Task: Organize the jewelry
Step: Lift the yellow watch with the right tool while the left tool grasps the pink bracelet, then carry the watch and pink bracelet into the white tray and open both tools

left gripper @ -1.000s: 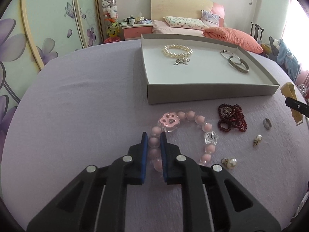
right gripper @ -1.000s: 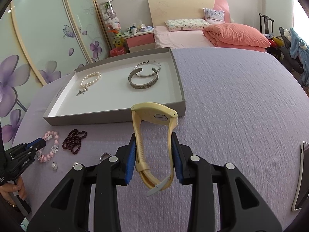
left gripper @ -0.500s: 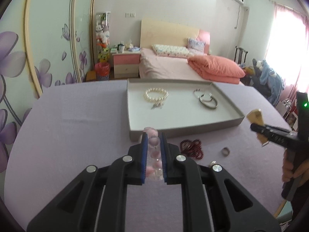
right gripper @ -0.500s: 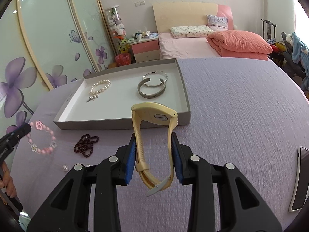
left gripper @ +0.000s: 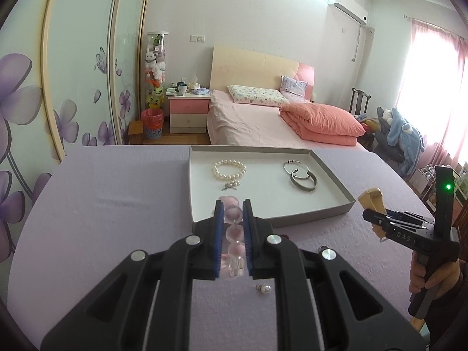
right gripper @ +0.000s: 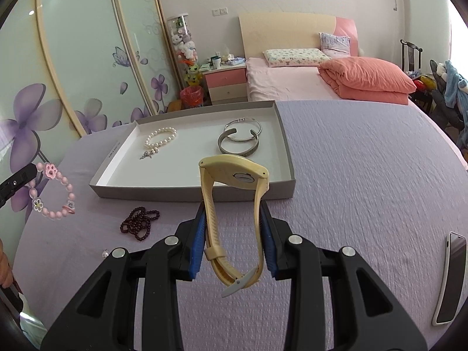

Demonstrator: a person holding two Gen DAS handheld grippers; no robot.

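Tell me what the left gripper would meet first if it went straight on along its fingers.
Probably the near wall of the grey tray: the left gripper, shut on the pink bead bracelet, points at it, though if held high enough it could pass over toward the pearl bracelet.

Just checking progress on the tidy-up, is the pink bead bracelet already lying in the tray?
No, the pink bead bracelet hangs in the air from the left gripper, off to the side of the tray.

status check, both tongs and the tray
Left tongs shut on pink bead bracelet, lifted. Right tongs shut on yellow watch. Tray ahead, unobstructed.
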